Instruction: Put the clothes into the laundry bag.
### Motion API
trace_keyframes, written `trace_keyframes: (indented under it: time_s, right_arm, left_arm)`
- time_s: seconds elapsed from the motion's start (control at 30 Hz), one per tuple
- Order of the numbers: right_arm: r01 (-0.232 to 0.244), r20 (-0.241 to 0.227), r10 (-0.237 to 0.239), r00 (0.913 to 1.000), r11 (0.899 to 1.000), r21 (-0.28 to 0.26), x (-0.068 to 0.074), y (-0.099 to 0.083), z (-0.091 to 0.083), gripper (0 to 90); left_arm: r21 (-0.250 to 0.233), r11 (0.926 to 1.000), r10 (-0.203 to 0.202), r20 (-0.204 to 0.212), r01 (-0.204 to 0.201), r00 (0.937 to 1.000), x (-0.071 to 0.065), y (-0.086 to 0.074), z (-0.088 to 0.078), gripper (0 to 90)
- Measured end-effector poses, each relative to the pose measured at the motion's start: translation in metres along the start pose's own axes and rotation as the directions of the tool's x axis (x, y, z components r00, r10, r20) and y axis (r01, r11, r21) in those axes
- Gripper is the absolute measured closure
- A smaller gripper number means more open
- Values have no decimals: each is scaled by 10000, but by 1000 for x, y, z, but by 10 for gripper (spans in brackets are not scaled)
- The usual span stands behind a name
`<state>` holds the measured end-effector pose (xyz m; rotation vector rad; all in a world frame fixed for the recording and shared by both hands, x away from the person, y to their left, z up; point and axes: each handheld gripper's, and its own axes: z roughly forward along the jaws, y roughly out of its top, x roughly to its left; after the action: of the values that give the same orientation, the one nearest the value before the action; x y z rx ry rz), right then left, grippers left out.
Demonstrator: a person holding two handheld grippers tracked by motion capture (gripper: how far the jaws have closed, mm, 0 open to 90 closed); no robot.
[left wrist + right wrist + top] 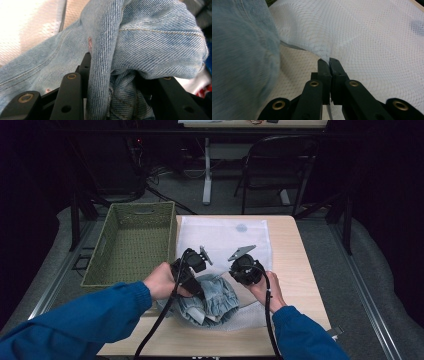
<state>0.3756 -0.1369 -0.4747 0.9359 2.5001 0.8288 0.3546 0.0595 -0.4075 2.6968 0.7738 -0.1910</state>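
Denim jeans (210,299), bunched into a wad, lie at the lower centre of the high view on the near end of a white mesh laundry bag (225,237) spread over the bench (292,265). The left gripper (113,82) has its jaws partly open with thick folds of the denim gripped between them. The right gripper (329,62) has its jaws pinched nearly together on a thin layer of the mesh, lifting it into a peak.

Judged from here, the mesh could slip out of that narrow pinch if the denim drags against it, and the bag mouth would fall flat. A loose fold could also catch on the mesh and bunch outside the opening.

A green woven basket (131,242) stands just left of the bag; the bench's right side is bare, leaving room there.
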Motion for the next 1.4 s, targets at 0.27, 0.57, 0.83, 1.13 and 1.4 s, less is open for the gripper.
trace_keyframes:
  time_s: [0.27, 0.57, 0.83, 1.13, 1.4]
  right_arm:
    - [-170, 123, 170, 9998, 9998, 58, 3, 1, -2, 888]
    - [-301, 45, 302, 9995, 9992, -274, 13, 6, -9, 889]
    - [-339, -83, 334, 9994, 9962, -802, 21, 13, -27, 891]
    - [-420, -291, 393, 9988, 9940, -1009, 22, 14, -31, 890]
    - [-499, -605, 456, 9971, 9962, -719, 18, 7, -23, 889]
  left_arm:
    - [-426, 9935, -1064, -153, 1057, 9942, 15, -4, 35, 587]
    - [-879, 9767, -1968, -28, 1958, 9804, 23, -12, 61, 588]
    - [-1982, 9531, -2374, -205, 2288, 9712, 23, -10, 61, 593]
    - [-2913, 9058, -3307, -327, 3075, 9432, 38, -14, 81, 533]
    - [-1852, 9826, -156, -1572, -140, 9874, 19, -10, 82, 215]
